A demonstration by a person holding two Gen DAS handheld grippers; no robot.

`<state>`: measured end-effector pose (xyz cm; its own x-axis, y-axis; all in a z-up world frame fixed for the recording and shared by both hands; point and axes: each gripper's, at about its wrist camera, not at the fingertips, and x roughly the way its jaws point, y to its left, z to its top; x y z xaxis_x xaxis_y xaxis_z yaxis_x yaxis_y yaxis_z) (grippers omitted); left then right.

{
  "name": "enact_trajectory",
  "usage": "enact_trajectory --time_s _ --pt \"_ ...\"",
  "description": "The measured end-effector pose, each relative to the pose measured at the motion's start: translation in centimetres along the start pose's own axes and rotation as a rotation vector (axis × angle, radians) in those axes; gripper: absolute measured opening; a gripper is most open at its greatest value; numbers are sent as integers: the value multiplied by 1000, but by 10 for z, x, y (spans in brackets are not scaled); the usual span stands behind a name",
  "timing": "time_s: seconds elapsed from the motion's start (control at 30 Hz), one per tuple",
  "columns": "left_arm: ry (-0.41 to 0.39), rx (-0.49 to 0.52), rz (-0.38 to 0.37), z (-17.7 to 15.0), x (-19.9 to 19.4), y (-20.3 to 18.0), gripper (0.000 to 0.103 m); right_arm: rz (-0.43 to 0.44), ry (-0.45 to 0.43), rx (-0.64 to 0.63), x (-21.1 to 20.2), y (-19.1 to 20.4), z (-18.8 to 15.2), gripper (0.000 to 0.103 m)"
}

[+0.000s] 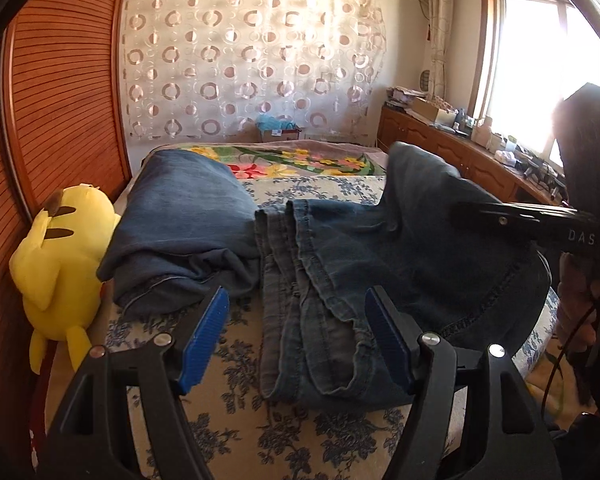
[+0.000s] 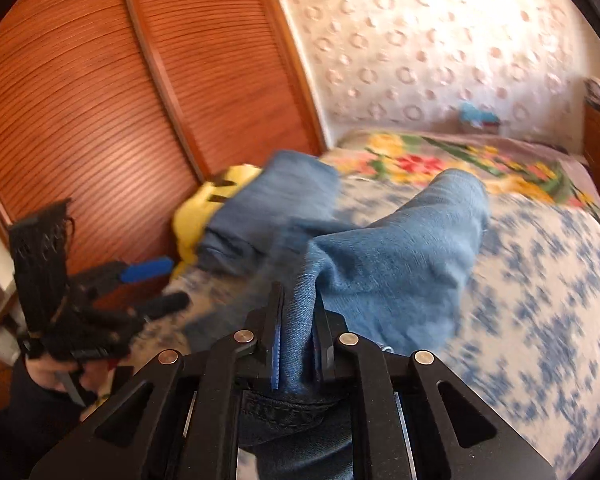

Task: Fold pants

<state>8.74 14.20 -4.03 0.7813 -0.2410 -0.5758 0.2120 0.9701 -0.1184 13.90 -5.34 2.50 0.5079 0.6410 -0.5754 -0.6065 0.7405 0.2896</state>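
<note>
Bed (image 1: 228, 412), cover cream with blue flower print; a brighter floral blanket (image 1: 300, 160) across its far end.

Pants (image 1: 340, 264), blue denim, lying across the bed cover; hem ends of the legs nearest the left wrist camera, the remainder running off to the right and bunched upward there.

Folded denim pile (image 1: 180, 216), on the bed to the left of the pants, touching them at its right edge; yellow plush toy (image 1: 60, 264) beside it, against the slatted wooden wardrobe (image 1: 52, 100).

Left gripper (image 1: 300, 332), jaws spread wide, blue pads apart; the leg hems lie between and below them, nothing pinched.

Right gripper (image 2: 296, 344), jaws closed tight on a fold of the pants (image 2: 400, 256); cloth rises from the pads and drapes forward; view blurred.
</note>
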Motion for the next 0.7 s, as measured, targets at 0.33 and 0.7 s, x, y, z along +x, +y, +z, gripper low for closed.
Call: enact_trajectory --time_s 0.33,0.7 --pt "-14 -66 42 -24 -15 28 71 135 150 -72 83 59 13 8" --pt "-27 -108 71 -12 -11 60 71 127 181 -122 104 78 -37 6"
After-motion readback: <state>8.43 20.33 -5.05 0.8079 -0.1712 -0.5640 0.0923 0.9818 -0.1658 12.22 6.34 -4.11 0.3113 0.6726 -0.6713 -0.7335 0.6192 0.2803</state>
